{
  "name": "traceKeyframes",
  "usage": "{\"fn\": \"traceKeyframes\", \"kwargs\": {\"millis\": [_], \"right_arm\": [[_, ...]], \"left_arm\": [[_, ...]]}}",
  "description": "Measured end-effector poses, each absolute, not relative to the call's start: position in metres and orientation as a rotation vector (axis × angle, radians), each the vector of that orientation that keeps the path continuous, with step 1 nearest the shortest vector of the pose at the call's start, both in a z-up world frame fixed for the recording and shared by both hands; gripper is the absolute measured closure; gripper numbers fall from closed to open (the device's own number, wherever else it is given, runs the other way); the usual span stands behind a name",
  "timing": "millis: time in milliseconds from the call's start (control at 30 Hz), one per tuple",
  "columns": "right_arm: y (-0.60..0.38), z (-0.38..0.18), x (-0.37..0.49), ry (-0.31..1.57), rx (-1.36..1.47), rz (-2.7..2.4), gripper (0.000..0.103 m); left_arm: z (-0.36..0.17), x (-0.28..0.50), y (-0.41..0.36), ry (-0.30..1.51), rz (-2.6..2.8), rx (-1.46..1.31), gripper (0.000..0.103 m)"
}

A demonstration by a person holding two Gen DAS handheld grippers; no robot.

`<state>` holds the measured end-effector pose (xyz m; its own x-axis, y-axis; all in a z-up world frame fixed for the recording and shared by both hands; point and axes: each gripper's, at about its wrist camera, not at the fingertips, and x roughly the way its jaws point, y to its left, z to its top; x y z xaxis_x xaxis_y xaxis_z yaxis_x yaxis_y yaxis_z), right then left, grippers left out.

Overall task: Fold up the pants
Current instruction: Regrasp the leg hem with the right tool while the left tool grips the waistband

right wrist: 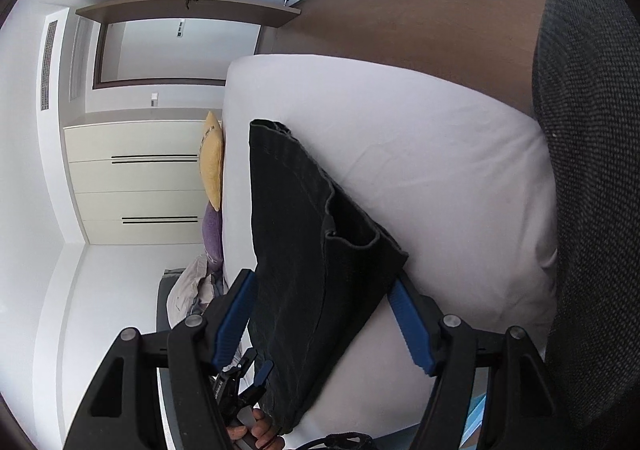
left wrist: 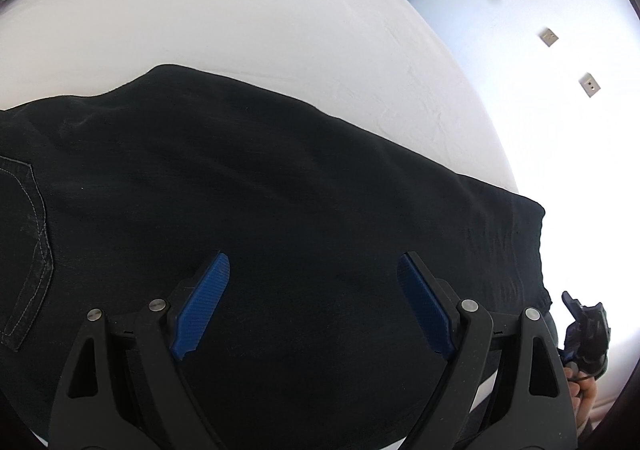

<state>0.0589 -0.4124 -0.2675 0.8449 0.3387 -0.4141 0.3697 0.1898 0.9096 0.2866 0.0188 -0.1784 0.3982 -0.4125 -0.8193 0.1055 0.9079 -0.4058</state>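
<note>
Black pants [left wrist: 256, 186] lie flat on a white bed [left wrist: 224, 18], a stitched back pocket [left wrist: 24, 250] at the left and the leg hem [left wrist: 536, 242] at the right. My left gripper [left wrist: 314, 270] is open just above the leg, holding nothing. In the right wrist view the pants [right wrist: 304, 258] stretch away over the bed [right wrist: 440, 178], with the leg hems [right wrist: 360, 242] nearest. My right gripper [right wrist: 322, 286] is open, its fingers either side of the hem end. The left gripper [right wrist: 240, 390] shows at the bottom. The right gripper [left wrist: 586, 330] shows at the right edge of the left wrist view.
A yellow pillow [right wrist: 212, 162] and a purple one [right wrist: 212, 238] sit at the bed's far end, with a pile of clothes [right wrist: 192, 290] beside them. White cabinets [right wrist: 136, 182] and a door stand beyond. A dark grey chair back [right wrist: 592, 170] is at the right.
</note>
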Motion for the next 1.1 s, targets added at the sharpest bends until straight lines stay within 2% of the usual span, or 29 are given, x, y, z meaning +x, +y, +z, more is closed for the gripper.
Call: {"fn": "traceKeyframes", "kwargs": {"millis": [233,333,467,533,567,600,667,733,800,900,1033,1100], "right_arm": [[-0.409,-0.262,0.071,0.568,1.378,-0.035,0.032],[-0.406,-0.260,0.078,0.574,1.368,-0.026,0.043],[-0.401,-0.259,0.089,0.591,1.348,-0.015,0.057],[-0.401,-0.261,0.091,0.600,1.338,-0.019,0.067],[-0.402,-0.263,0.091,0.609,1.339,-0.024,0.076],[-0.403,-0.265,0.092,0.614,1.341,-0.029,0.083],[-0.404,-0.268,0.093,0.631,1.337,-0.043,0.091],[-0.404,-0.269,0.093,0.636,1.333,-0.046,0.092],[-0.403,-0.266,0.094,0.642,1.313,-0.049,0.092],[-0.401,-0.261,0.097,0.658,1.269,-0.072,0.094],[-0.395,-0.250,0.101,0.675,1.195,-0.111,0.095],[-0.392,-0.242,0.104,0.682,1.159,-0.132,0.095]], "left_arm": [[-0.168,0.285,0.006,1.090,-0.397,-0.305,0.019],[-0.162,0.285,-0.012,1.073,-0.433,-0.256,0.019],[-0.187,0.293,-0.020,1.144,-0.428,-0.259,0.019],[-0.188,0.292,-0.024,1.131,-0.431,-0.246,0.019],[-0.187,0.292,-0.027,1.129,-0.446,-0.247,0.019],[-0.185,0.291,-0.029,1.125,-0.467,-0.254,0.023],[-0.186,0.291,-0.039,1.124,-0.491,-0.226,0.030],[-0.194,0.291,-0.045,1.140,-0.468,-0.163,0.042],[-0.199,0.292,-0.045,1.138,-0.459,-0.168,0.047],[-0.205,0.292,-0.037,1.140,-0.436,-0.179,0.063],[-0.212,0.292,-0.035,1.146,-0.443,-0.218,0.071],[-0.214,0.292,-0.029,1.147,-0.447,-0.234,0.071]]}}
